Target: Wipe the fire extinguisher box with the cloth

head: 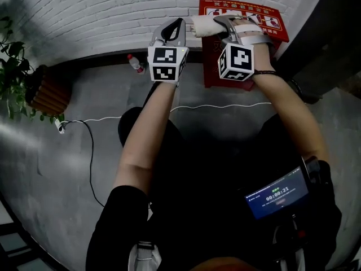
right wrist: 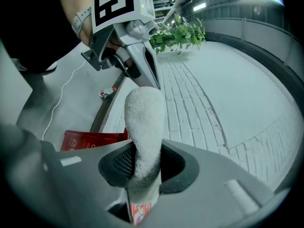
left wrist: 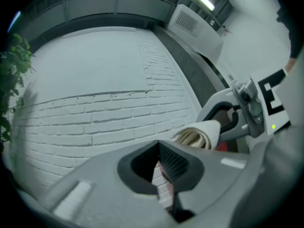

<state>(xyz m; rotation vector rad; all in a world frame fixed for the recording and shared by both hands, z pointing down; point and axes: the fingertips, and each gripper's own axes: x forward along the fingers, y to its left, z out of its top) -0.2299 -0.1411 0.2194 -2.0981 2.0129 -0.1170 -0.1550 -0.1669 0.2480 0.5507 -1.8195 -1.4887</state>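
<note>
In right tongs [head: 221, 22] the cloth [head: 203, 26], box [head: 272, 25] beneath, left tongs [head: 175, 29] alongside

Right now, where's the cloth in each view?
Head view: cloth at top centre, held in the right claw.
Left gripper view: cloth right of centre, sticking out of the right claw.
Right gripper view: cloth dead centre, clamped between the jaws.
Shared landmark: the white brick wall.

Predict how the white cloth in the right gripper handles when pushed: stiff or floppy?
Probably soft but not limp: the white fluffy folded cloth stands out unsupported past the fingers of the right gripper. Likely light; its nap should drag, not slide, on the red box.
</note>
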